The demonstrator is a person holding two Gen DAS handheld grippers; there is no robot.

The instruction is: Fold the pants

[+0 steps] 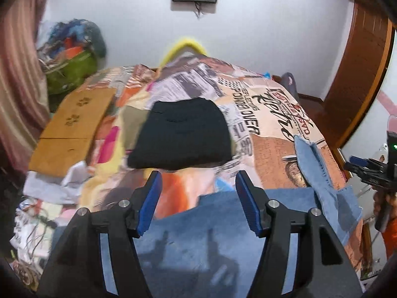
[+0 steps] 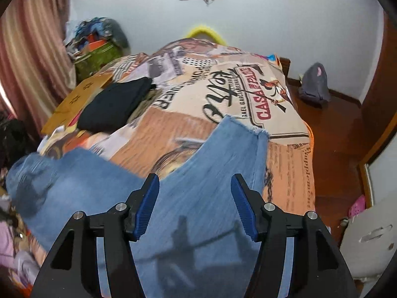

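Note:
Blue denim pants [image 2: 206,173] lie spread on the bed's printed cover [image 2: 248,94]. In the left wrist view the pants [image 1: 198,236] fill the near foreground, one frayed leg [image 1: 320,171] running right. My left gripper [image 1: 198,181] is open and empty, held above the denim's upper edge. My right gripper [image 2: 194,186] is open and empty above a pant leg whose frayed hem [image 2: 248,129] points away. The right gripper also shows in the left wrist view [image 1: 372,171] at the far right edge.
A folded black garment [image 1: 181,134] lies mid-bed, also in the right wrist view [image 2: 114,104]. A cardboard sheet [image 1: 72,129] lies left of it. Loose clothes [image 1: 44,198] sit at the left edge. A green bag [image 1: 69,67], curtain [image 1: 17,74], wooden floor [image 2: 335,136] and grey bag [image 2: 315,84] surround the bed.

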